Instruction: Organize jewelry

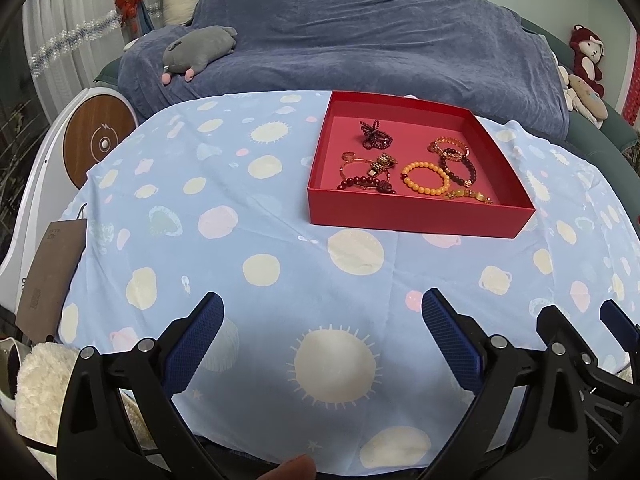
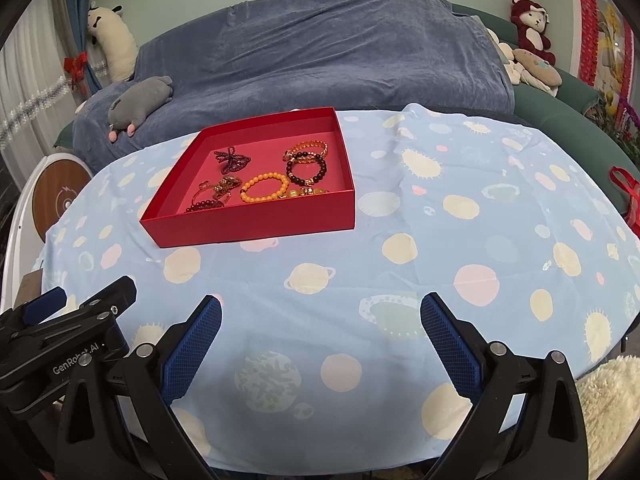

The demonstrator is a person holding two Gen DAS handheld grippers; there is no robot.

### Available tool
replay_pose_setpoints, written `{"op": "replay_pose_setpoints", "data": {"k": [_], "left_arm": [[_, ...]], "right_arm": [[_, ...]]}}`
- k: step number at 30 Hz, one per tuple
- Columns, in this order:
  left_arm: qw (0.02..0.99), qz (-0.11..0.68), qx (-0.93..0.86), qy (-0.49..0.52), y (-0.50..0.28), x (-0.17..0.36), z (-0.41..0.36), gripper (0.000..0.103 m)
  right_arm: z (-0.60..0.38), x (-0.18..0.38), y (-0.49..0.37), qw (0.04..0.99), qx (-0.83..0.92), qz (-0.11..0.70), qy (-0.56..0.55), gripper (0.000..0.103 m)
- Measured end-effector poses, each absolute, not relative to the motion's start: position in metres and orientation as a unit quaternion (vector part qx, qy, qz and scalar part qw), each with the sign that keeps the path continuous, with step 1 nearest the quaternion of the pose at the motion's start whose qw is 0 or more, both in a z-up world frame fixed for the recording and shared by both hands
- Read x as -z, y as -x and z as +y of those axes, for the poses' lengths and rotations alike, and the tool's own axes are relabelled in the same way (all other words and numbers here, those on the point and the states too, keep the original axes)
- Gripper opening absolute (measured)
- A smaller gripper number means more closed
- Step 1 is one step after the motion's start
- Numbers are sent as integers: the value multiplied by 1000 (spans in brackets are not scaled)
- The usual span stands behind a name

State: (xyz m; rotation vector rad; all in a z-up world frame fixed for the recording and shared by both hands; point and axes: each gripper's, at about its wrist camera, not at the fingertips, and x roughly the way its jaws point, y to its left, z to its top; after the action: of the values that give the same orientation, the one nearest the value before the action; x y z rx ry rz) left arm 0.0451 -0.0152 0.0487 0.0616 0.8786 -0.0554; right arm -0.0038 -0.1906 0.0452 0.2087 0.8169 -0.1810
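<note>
A shallow red box [image 1: 416, 220] [image 2: 256, 229] sits on the far part of the table and holds several bracelets. Among them are an orange bead bracelet [image 1: 425, 178] [image 2: 264, 187], a dark bead bracelet [image 1: 460, 168] [image 2: 306, 168], a purple bead one [image 1: 374, 135] [image 2: 232, 160] and a gold one [image 1: 448, 146] [image 2: 307, 148]. My left gripper [image 1: 322, 320] is open and empty near the table's front edge. My right gripper [image 2: 320, 320] is open and empty beside it, also well short of the box.
The table wears a light blue cloth [image 1: 224, 208] [image 2: 460, 208] with pale dots. A sofa under a blue cover [image 1: 360, 40] stands behind, with a grey plush toy [image 1: 196, 50]. A round white device [image 1: 100, 140] is at the left. A red ribbon [image 2: 626, 196] lies at the right.
</note>
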Motion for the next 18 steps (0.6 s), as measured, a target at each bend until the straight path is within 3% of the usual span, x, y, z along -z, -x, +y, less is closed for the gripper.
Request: {"op": "replay_pose_setpoints", "data": {"k": [18], "left_arm": [[905,424,25,-25,-45,-48,-11,95]], "right_arm": [[-189,-40,5,908,86,398,-98,96]]}}
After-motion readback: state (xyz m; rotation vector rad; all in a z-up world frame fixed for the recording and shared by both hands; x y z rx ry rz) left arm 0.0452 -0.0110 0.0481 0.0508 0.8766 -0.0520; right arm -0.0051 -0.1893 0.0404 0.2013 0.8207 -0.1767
